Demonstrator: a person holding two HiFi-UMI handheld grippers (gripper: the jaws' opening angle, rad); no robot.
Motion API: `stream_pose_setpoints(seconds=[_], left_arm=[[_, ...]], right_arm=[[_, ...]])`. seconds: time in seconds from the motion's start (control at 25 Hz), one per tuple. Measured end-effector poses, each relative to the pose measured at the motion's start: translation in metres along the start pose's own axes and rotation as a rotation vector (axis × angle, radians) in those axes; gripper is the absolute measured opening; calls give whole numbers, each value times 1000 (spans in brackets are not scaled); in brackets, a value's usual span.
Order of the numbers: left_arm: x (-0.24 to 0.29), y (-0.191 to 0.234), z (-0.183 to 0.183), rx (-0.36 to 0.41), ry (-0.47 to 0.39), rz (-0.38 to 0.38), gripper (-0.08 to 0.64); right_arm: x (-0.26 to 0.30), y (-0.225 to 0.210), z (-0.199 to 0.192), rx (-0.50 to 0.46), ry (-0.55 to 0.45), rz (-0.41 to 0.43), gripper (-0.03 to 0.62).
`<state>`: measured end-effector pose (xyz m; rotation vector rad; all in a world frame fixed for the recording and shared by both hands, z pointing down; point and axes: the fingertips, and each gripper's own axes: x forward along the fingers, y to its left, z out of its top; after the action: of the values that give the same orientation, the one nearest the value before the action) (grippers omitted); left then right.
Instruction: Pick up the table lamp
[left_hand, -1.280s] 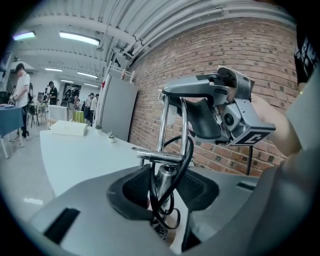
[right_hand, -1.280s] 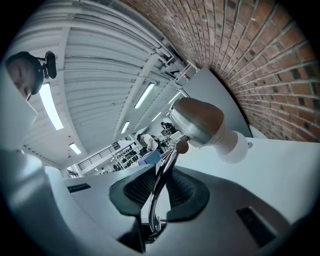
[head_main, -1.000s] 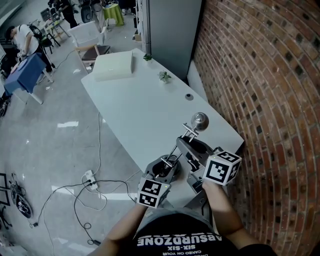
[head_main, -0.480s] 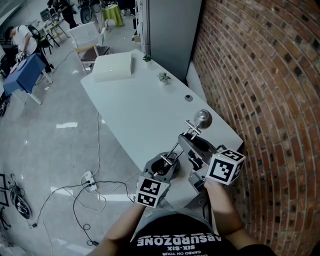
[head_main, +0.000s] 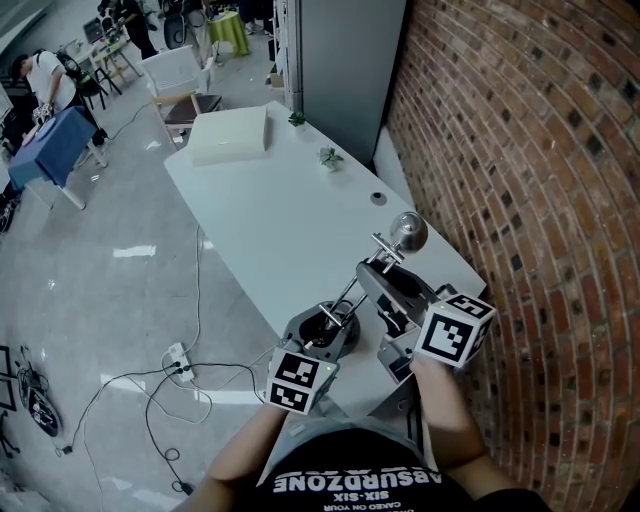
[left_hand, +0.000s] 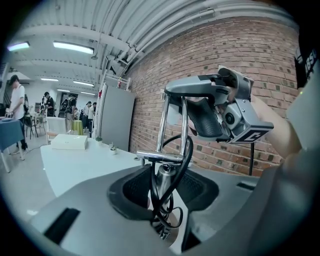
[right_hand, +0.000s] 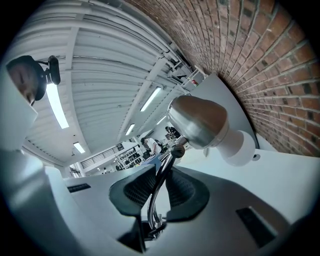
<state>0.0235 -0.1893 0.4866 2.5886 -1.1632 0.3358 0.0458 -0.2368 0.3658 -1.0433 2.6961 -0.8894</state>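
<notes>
The table lamp is a chrome one with a round head (head_main: 408, 231) and thin twin rods (head_main: 347, 297). Both grippers hold it above the near end of the white table (head_main: 270, 220). My left gripper (head_main: 322, 332) is shut on the lamp's lower chrome post (left_hand: 161, 176), where a black cable (left_hand: 186, 160) loops between the pads. My right gripper (head_main: 392, 287) is shut on the upper rods (right_hand: 161, 180) just behind the lamp head (right_hand: 197, 120) and its white bulb (right_hand: 241, 148). In the left gripper view the right gripper (left_hand: 220, 107) sits at the top of the rods. The lamp's base is hidden.
A white box (head_main: 228, 135) and two small plants (head_main: 329, 155) stand at the table's far end, with a small dark round spot (head_main: 378, 196) near the wall edge. A brick wall (head_main: 520, 150) runs along the right. A power strip and cables (head_main: 178, 355) lie on the floor at left.
Both grippers have risen a little with the lamp, and its head sits slightly higher and further right in the head view. Neither grip has changed.
</notes>
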Motion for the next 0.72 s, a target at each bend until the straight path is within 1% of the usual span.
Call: stream_pose_setpoints(seconds=[0.44,0.72], left_arm=[[-9,0,28,42,9,4,140],[-18,-1,45,49,15,-30,140]], right_arm=[[-3,16,25,-15,-41,30,63],[-5,30,40,-30,-67,46,69]])
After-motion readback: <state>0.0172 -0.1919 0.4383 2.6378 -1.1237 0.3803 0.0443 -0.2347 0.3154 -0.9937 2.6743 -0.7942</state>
